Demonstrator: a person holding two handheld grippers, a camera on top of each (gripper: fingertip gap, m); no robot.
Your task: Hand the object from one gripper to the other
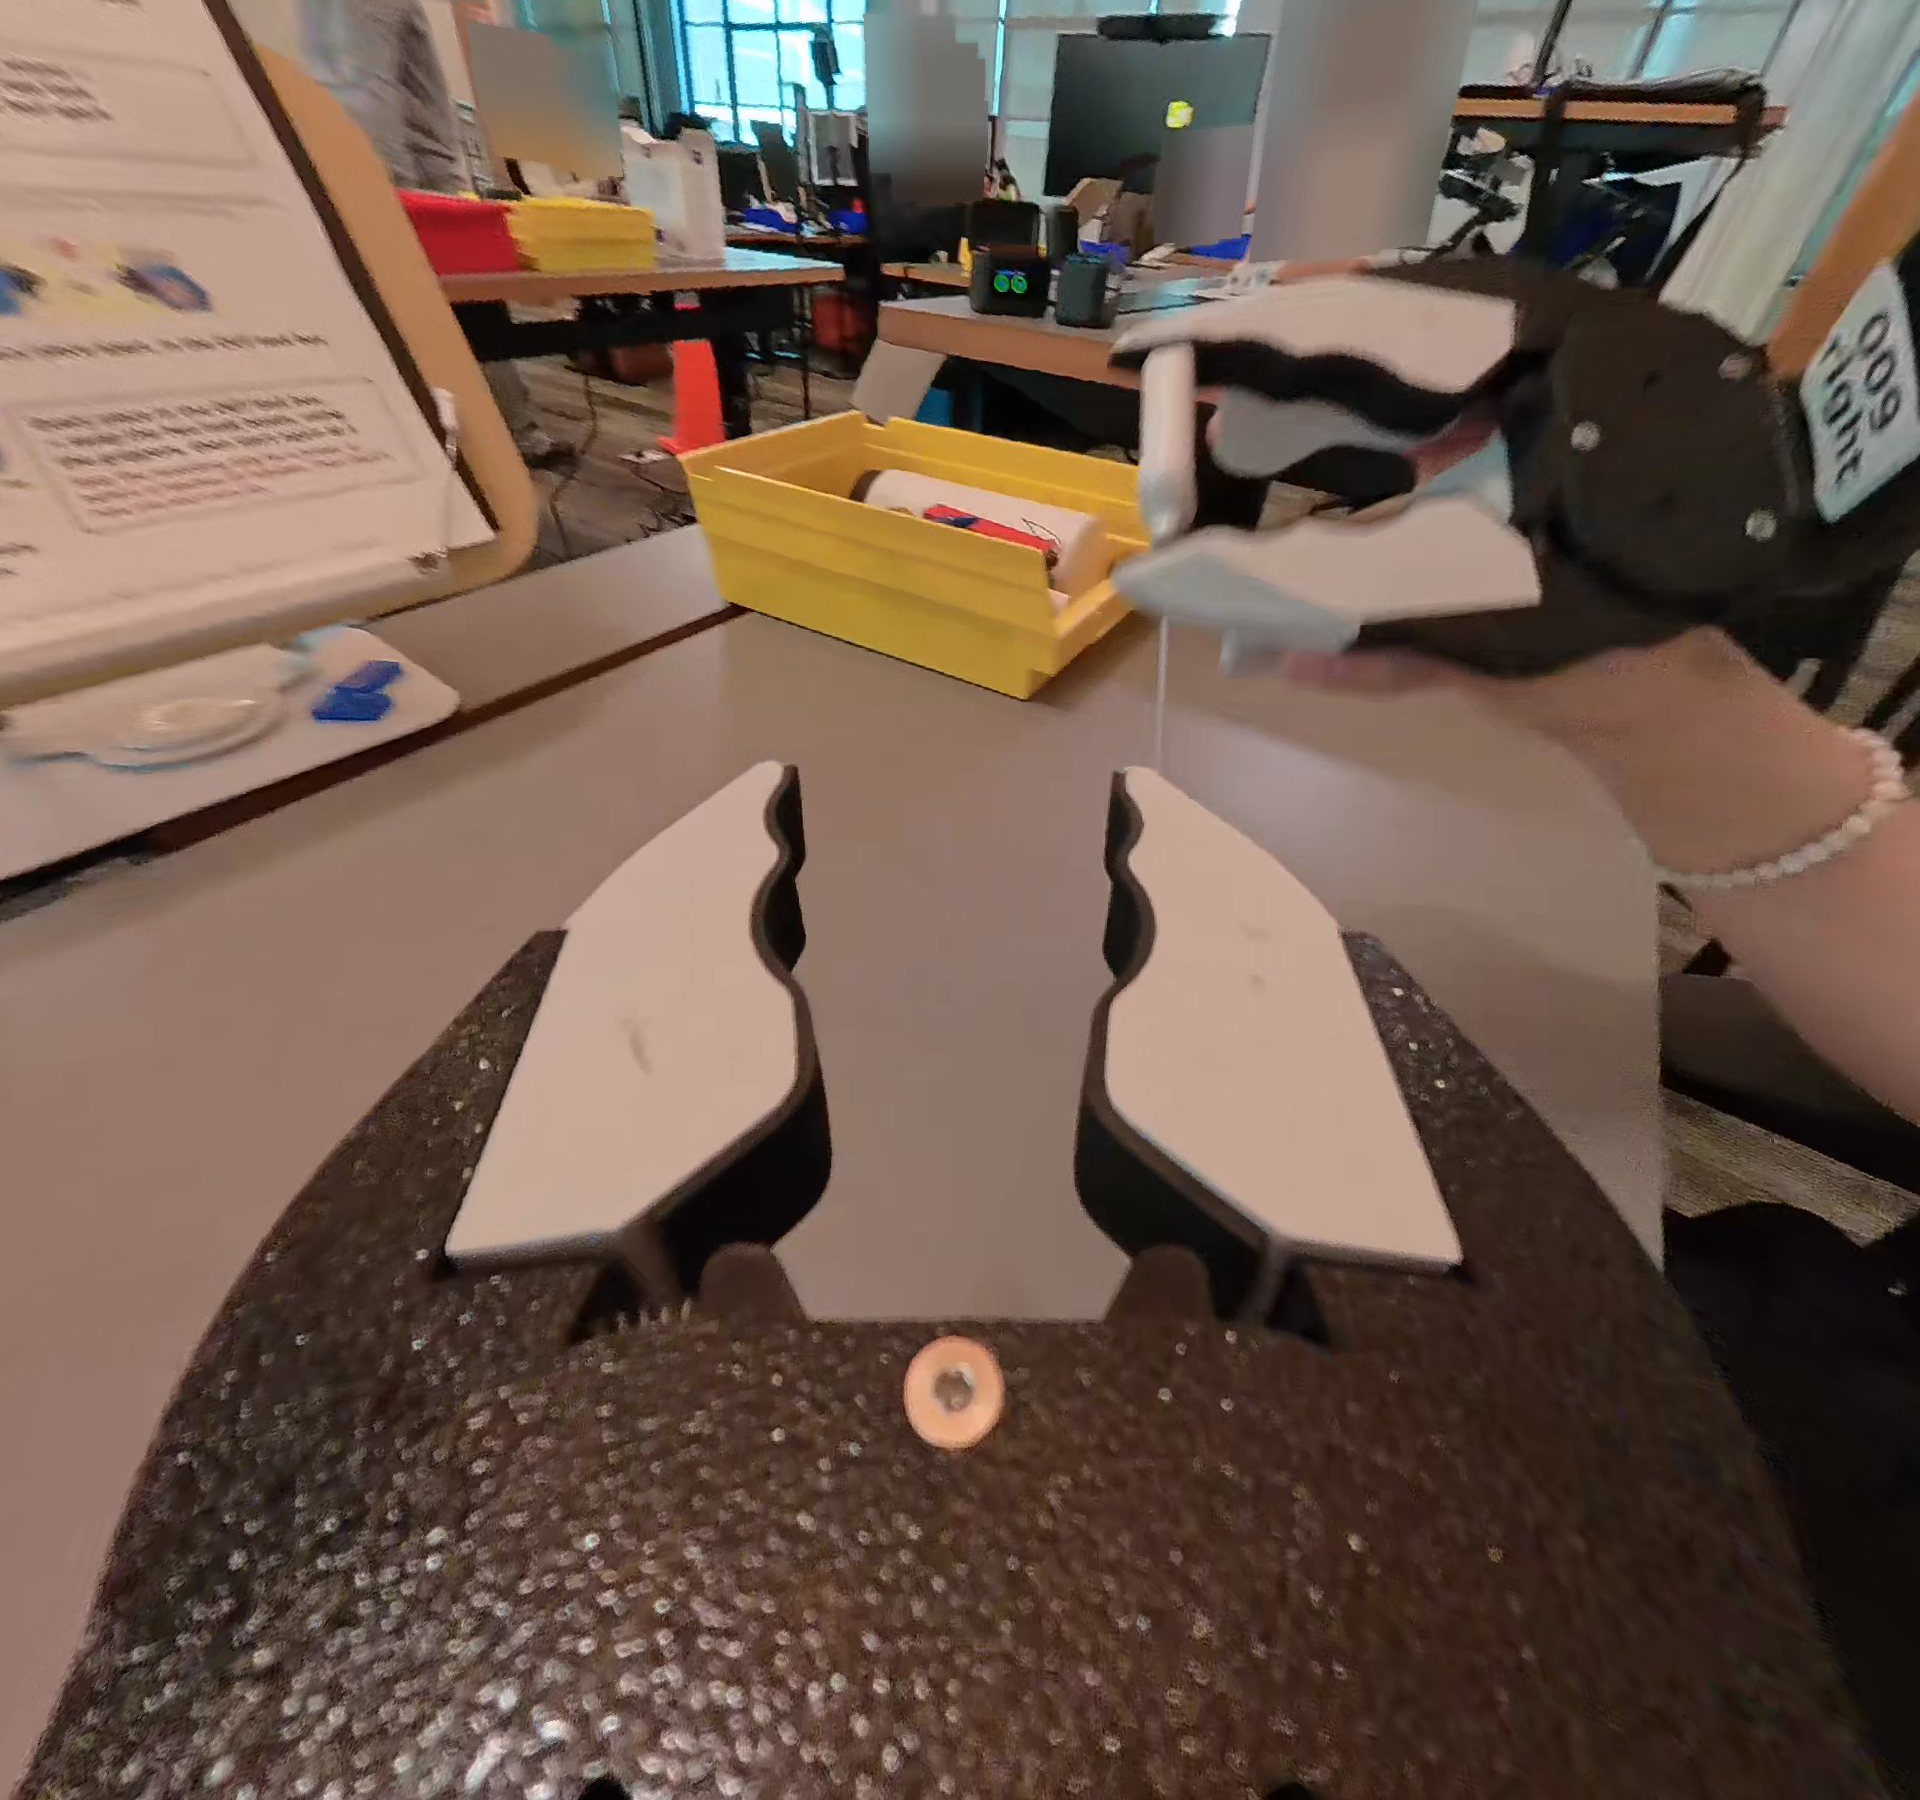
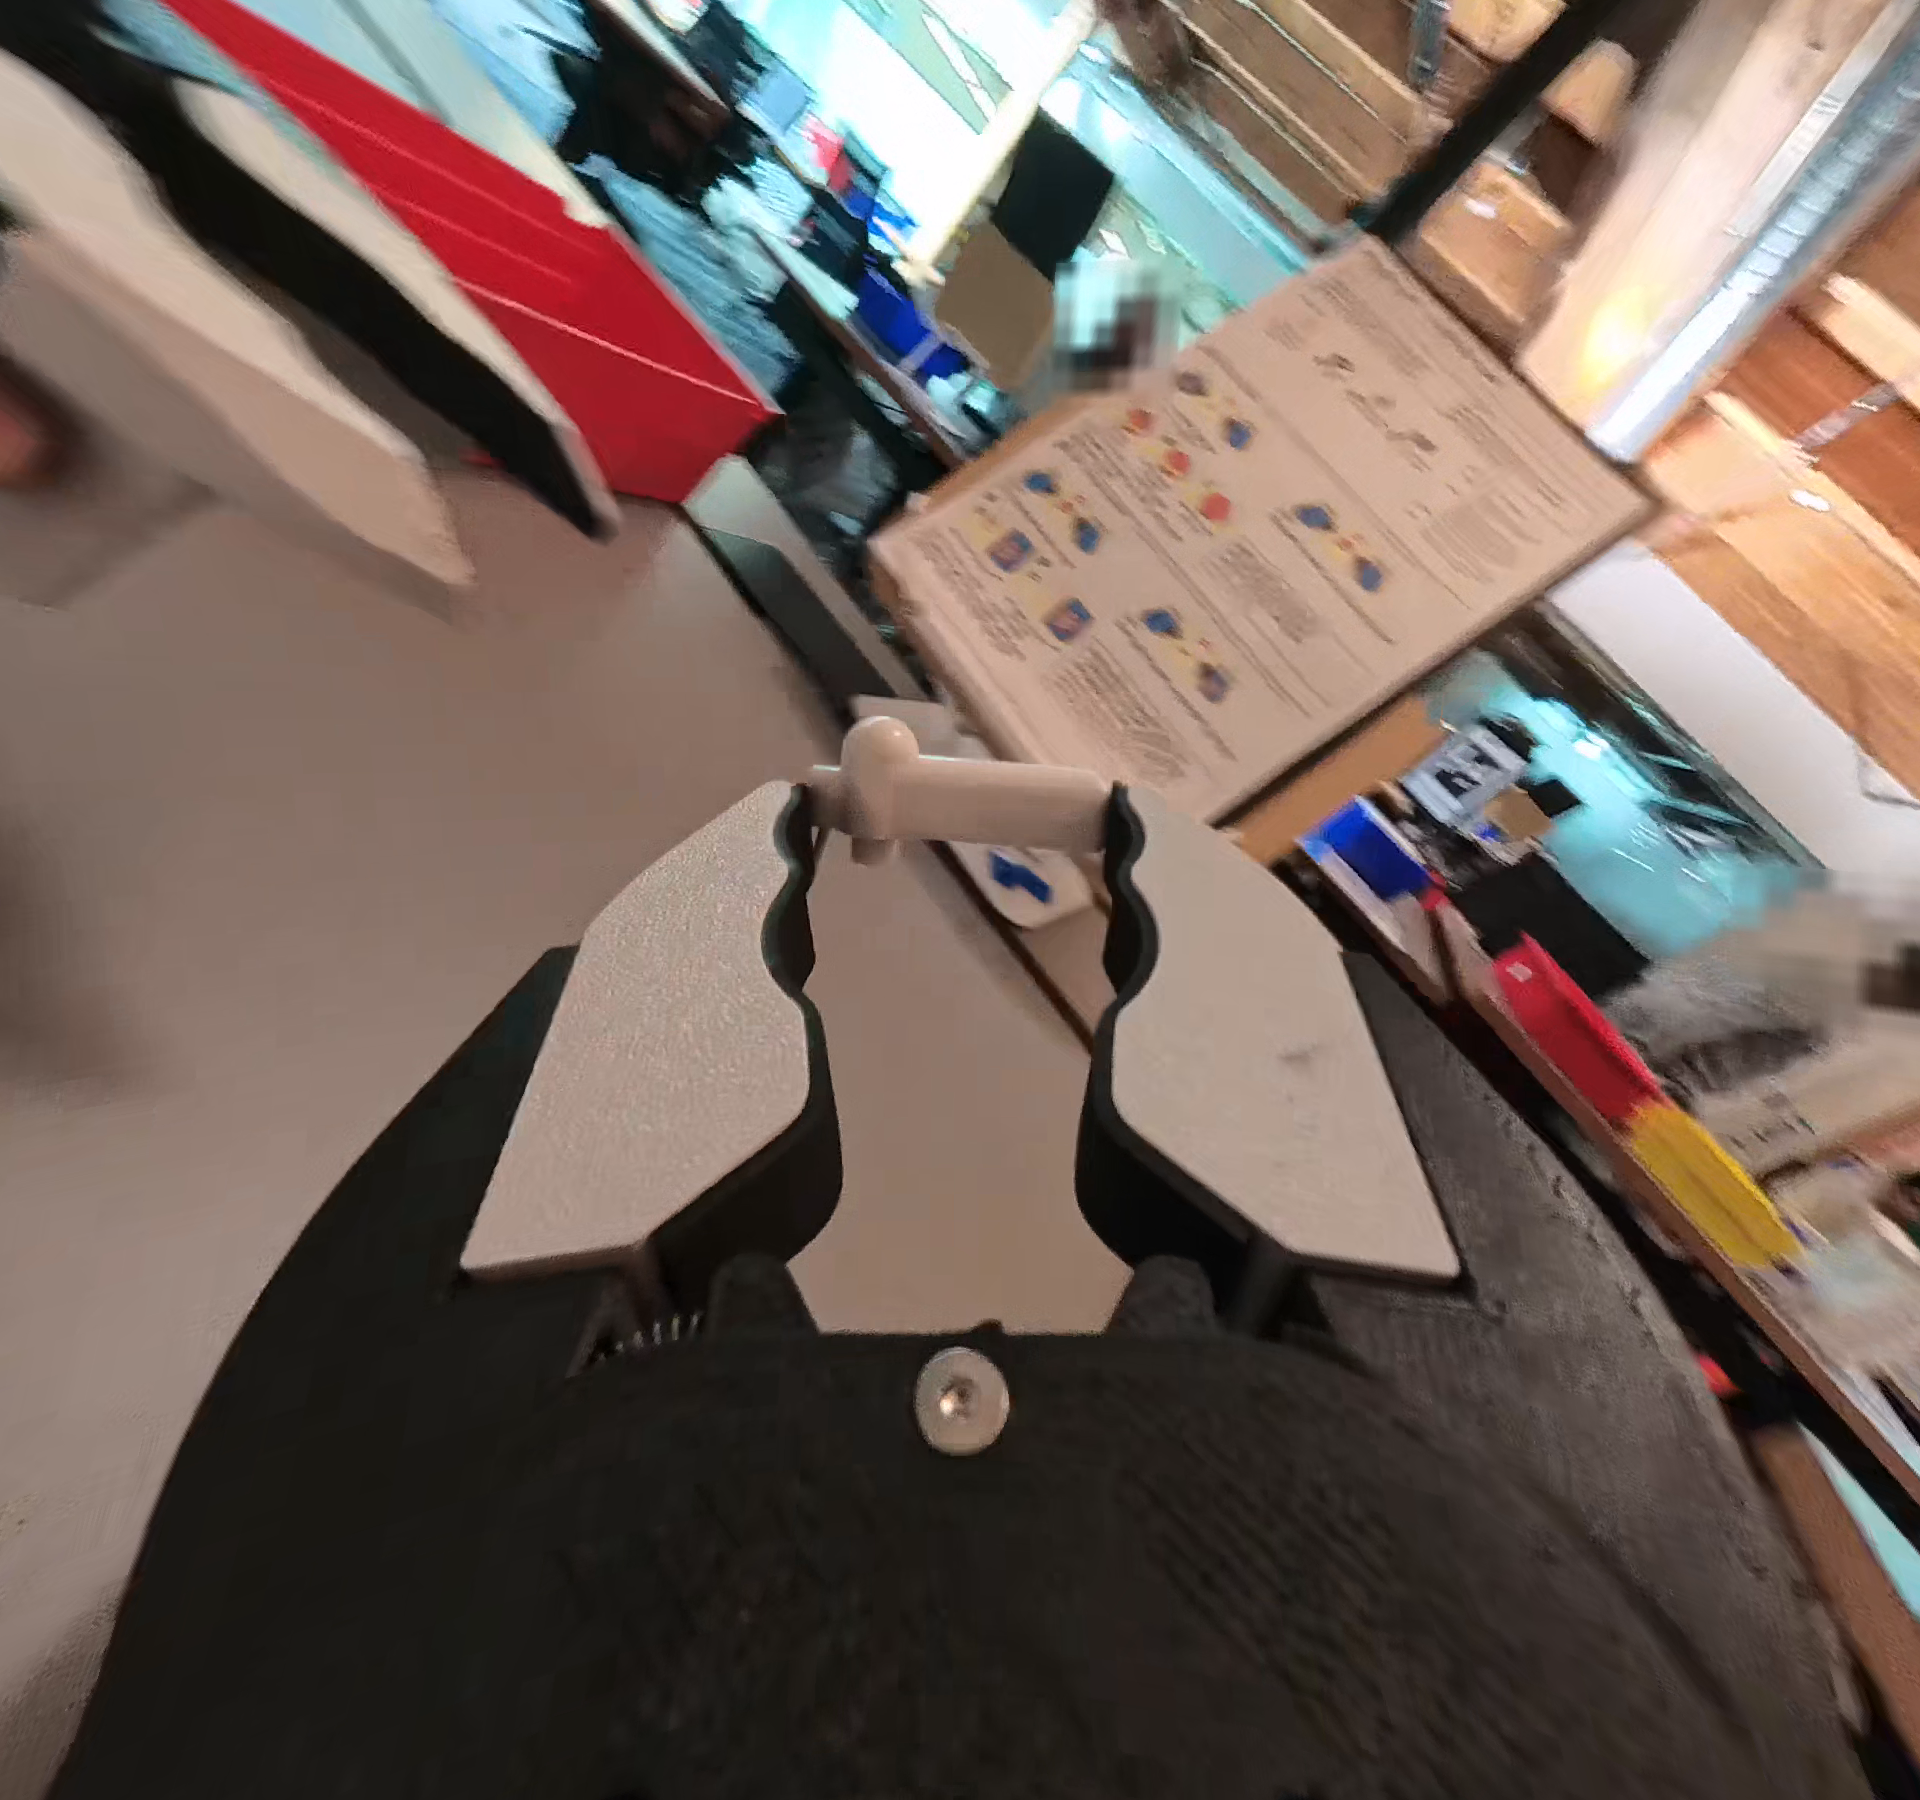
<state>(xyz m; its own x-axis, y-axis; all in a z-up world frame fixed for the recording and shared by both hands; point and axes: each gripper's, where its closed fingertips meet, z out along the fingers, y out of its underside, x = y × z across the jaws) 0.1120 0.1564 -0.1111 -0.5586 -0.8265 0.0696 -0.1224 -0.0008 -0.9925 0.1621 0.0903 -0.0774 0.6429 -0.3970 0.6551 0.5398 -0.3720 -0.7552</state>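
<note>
Right tongs (image 2: 958, 815) pinching a white peg (image 2: 966, 805) endwise above the yellow bin (image 1: 904, 555), left tongs (image 1: 954, 784) gaping empty, nearer than the bin

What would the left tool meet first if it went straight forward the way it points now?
Probably the yellow bin at the far table edge. The open left tool points over bare grey table toward it. The right tool, holding the white object, looks off to the right, though depth is unclear.

Open-plan lab: worktables (image 1: 644, 280), stacked parts bins (image 1: 582, 233), monitor (image 1: 1153, 109), instruction board (image 2: 1247, 524), large windows (image 1: 769, 36).
</note>
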